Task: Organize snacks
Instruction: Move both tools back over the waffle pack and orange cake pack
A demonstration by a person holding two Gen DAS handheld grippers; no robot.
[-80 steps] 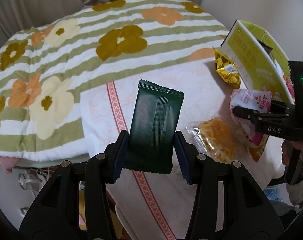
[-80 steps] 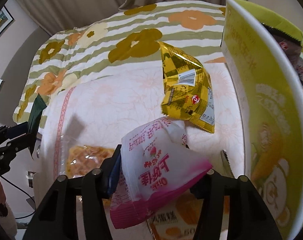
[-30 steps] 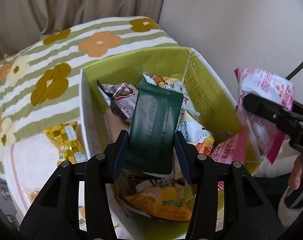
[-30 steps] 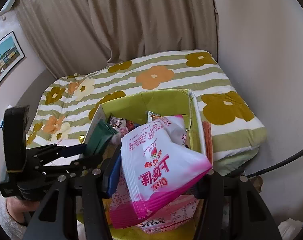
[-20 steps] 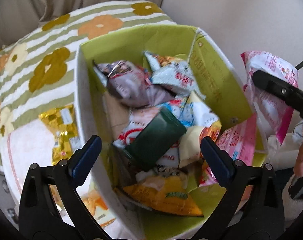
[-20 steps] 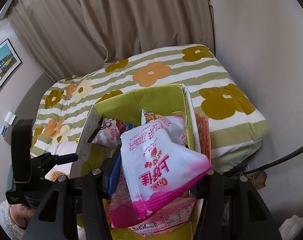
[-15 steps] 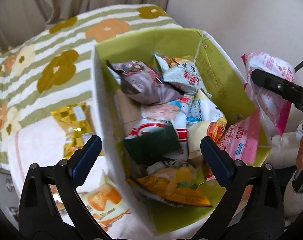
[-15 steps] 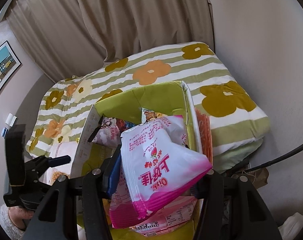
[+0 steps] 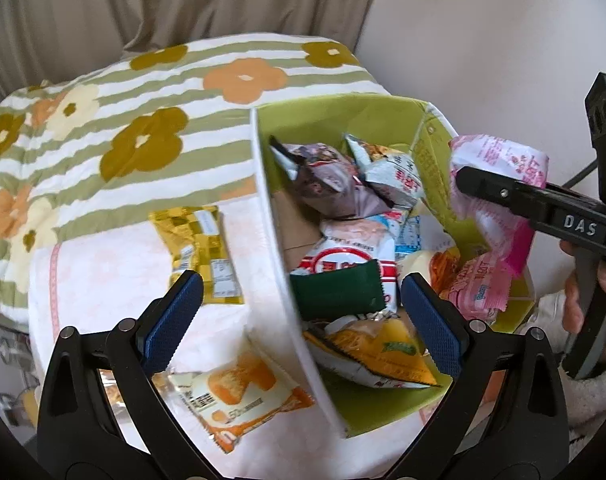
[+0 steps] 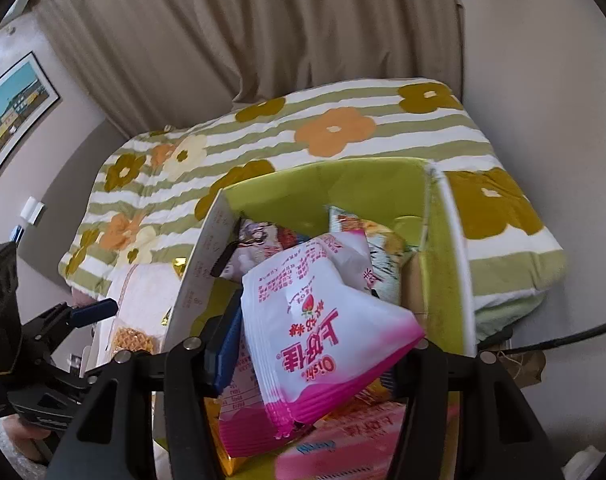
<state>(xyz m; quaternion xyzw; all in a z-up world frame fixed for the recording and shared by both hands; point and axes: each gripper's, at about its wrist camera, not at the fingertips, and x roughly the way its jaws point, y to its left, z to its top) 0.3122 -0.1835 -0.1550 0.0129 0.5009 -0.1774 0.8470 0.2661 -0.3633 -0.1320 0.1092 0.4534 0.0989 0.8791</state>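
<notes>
Over the near wall of the green box (image 9: 287, 272), the left gripper (image 9: 301, 312) hangs with its jaws spread wide and nothing between the blue pads (image 9: 175, 312). Left wrist view: the dark green packet (image 9: 337, 294) lies inside the box, on top of a red-and-white bag (image 9: 345, 258) and just above a yellow-orange bag (image 9: 377, 354); a purple-grey bag (image 9: 323, 182) and a pale blue bag (image 9: 397, 174) sit toward the far end. Outside the box, on the pale cloth (image 9: 115, 276), a gold checkered packet (image 9: 201, 252) lies well left of the wall and an orange-printed cake packet (image 9: 233, 392) lies close to the wall's near end, neither seen whole from the right side. Same view shows the right gripper (image 9: 503, 192) from the side, clamped on the pink-and-white bag (image 9: 499, 184) above the box's right edge, with the holding hand (image 9: 591, 292) partly visible. Right wrist view: the pink-and-white bag (image 10: 323, 320) fills the centre, pinched between the jaws of the right gripper (image 10: 315, 344), hiding most of the box contents; the dark green packet cannot be seen. This view alone shows a waffle-like snack (image 10: 133, 338) outside the box's left wall (image 10: 199, 276), the left gripper (image 10: 91, 308) at far left, a framed picture (image 10: 13, 108) on the wall, and the flowered striped blanket (image 10: 335, 128) behind.
</notes>
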